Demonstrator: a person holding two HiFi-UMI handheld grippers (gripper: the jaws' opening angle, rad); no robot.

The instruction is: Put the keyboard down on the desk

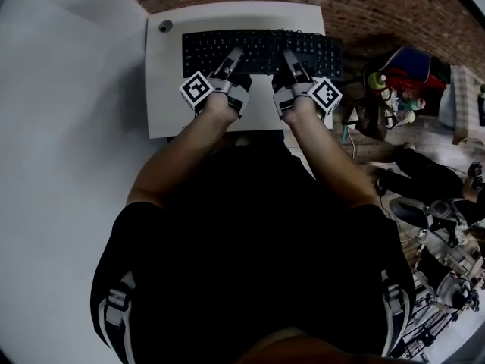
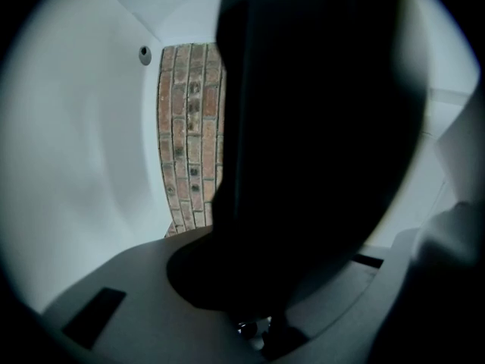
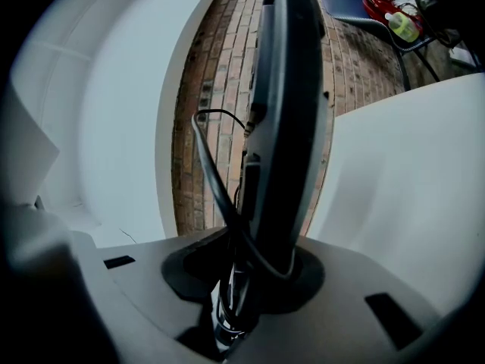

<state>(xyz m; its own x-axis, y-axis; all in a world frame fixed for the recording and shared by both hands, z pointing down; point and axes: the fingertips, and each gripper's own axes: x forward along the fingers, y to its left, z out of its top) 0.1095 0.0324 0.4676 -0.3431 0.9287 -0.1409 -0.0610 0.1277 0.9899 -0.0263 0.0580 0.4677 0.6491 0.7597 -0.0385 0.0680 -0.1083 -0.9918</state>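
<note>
A black keyboard point(image 1: 261, 51) lies lengthwise over the far half of the white desk point(image 1: 163, 89), and both grippers hold its near edge. My left gripper point(image 1: 229, 63) is shut on the left half, my right gripper point(image 1: 294, 63) on the right half. In the left gripper view the keyboard point(image 2: 311, 142) is a dark edge-on mass filling the jaws of the left gripper point(image 2: 258, 309). In the right gripper view the keyboard point(image 3: 284, 127) stands edge-on between the jaws of the right gripper point(image 3: 250, 279), with its black cable point(image 3: 212, 173) looping beside it. Whether the keyboard rests on the desk is unclear.
A round grey grommet point(image 1: 165, 26) sits in the desk's far left corner. A brick floor point(image 1: 364, 6) surrounds the desk. To the right stands a chair with a yellow-green bottle point(image 1: 379, 80) and coloured items; more clutter lies at the lower right. A white wall point(image 1: 61, 127) runs along the left.
</note>
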